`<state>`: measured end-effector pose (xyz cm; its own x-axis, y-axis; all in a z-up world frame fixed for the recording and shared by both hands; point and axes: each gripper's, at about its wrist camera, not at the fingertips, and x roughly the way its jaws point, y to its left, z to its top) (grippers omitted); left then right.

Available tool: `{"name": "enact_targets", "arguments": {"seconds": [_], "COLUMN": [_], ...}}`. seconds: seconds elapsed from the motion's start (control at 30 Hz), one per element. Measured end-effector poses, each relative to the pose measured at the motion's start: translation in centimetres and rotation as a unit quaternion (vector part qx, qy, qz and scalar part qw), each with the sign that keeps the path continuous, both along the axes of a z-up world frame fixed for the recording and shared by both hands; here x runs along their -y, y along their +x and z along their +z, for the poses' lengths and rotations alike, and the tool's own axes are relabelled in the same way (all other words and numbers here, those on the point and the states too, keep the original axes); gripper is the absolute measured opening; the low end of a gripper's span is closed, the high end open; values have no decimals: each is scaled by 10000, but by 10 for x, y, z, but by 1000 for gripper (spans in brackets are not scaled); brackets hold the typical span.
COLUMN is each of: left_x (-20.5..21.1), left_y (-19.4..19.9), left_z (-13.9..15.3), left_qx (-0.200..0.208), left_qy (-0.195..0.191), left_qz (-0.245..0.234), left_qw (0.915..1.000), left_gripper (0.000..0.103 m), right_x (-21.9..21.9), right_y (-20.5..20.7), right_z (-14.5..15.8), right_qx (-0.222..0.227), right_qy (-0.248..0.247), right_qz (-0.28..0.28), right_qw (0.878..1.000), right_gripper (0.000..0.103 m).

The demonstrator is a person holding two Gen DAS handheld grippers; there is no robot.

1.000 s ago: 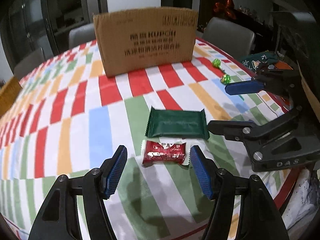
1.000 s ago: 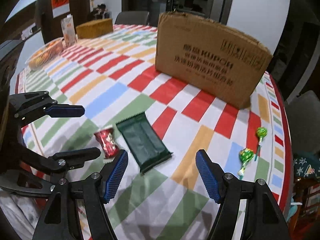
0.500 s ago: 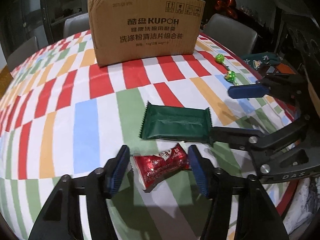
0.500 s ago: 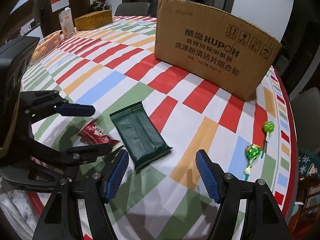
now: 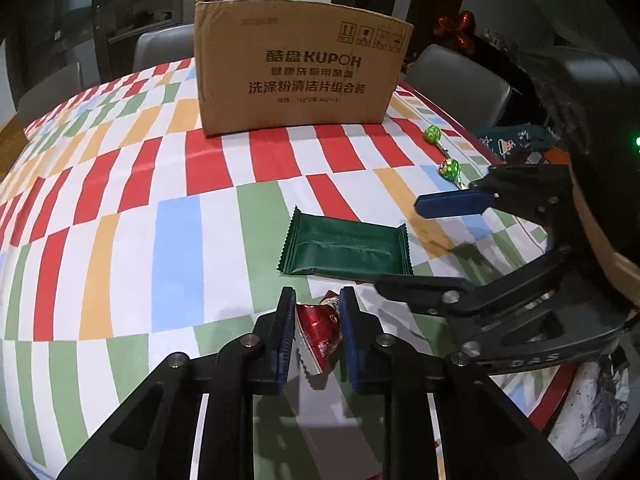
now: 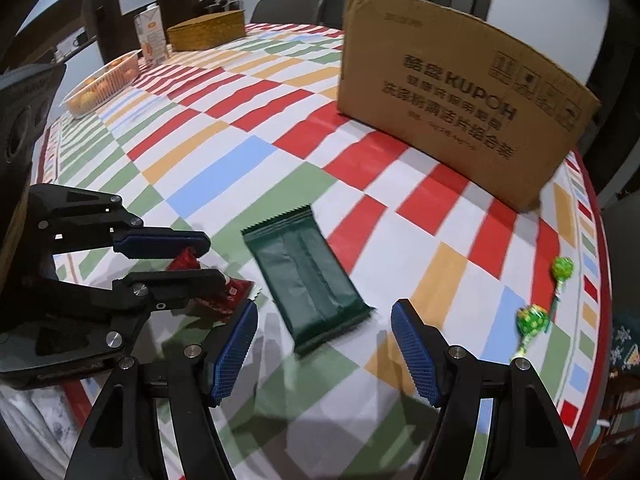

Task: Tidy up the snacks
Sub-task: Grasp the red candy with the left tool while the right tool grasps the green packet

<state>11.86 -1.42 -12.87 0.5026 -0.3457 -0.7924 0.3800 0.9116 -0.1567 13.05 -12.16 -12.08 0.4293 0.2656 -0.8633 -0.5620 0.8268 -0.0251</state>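
My left gripper (image 5: 318, 312) is shut on a small red snack packet (image 5: 320, 330), which stands pinched between the blue pads just above the tablecloth; it also shows in the right wrist view (image 6: 230, 294). A dark green snack pack (image 5: 346, 248) lies flat just beyond it, also seen in the right wrist view (image 6: 308, 280). My right gripper (image 6: 324, 338) is open and empty, hovering just short of the green pack's near end. Two green lollipops (image 6: 542, 300) lie to the right. A cardboard box (image 5: 300, 80) stands at the back.
The round table has a checked cloth (image 5: 120, 240) with its red-trimmed edge (image 6: 596, 280) close on the right. A tray of fruit (image 6: 100, 86), a carton (image 6: 152, 36) and a woven basket (image 6: 208, 32) sit at the far left. Chairs (image 5: 456, 80) stand behind.
My left gripper closed its fingers on the red packet, which tipped up from lying flat. My right gripper moved slightly closer to the green pack, still open.
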Motion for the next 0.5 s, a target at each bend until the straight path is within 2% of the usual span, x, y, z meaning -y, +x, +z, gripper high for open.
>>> {"name": "enact_targets", "arguments": {"seconds": [0.37, 0.5], "left_x": [-14, -17], "left_y": [-5, -3], "left_z": [15, 18], "left_qx": [98, 149], "left_qy": [-135, -106], "left_qz": [336, 404], "left_qw": [9993, 9990], "left_gripper": [19, 19], "right_x": [-24, -26], "right_y": [27, 35], "right_z": [-17, -23], "right_qx": [-196, -339], "right_qy": [-394, -297], "right_qz": [468, 445], "right_qw": [9979, 9980], "right_gripper": [71, 71]}}
